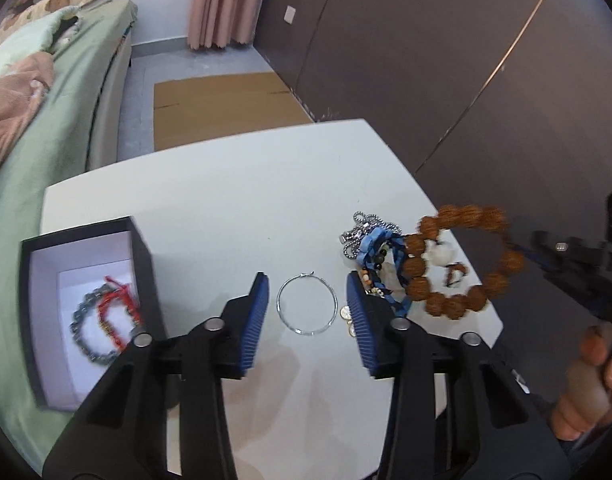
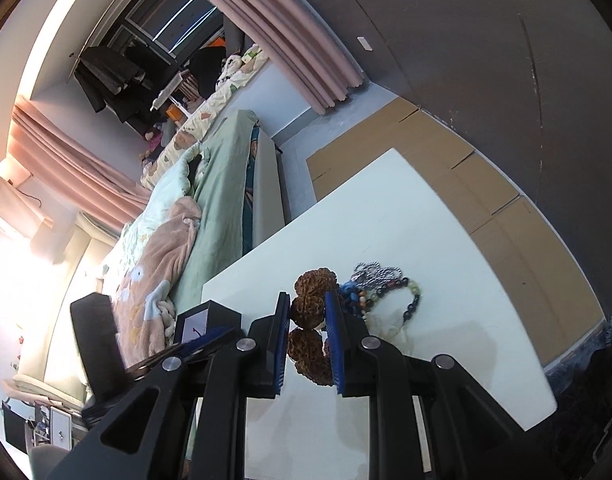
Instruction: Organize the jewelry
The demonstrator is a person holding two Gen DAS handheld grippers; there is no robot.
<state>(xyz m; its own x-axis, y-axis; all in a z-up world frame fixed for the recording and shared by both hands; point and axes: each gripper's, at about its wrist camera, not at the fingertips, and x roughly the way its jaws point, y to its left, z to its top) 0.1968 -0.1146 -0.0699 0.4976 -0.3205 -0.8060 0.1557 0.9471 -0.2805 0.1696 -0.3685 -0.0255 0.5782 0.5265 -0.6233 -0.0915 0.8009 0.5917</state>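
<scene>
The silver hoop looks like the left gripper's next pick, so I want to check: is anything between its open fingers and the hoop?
Nothing visible. The silver hoop lies flat on bare table, framed by the left gripper; small coins lie beside its right finger.

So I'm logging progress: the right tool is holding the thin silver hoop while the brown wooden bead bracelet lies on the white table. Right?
Not quite, they are swapped. The right tool is shut on the brown wooden bead bracelet, as the right wrist view shows. The thin silver hoop lies on the white table, between the open left tool's fingers, in the left wrist view.
</scene>
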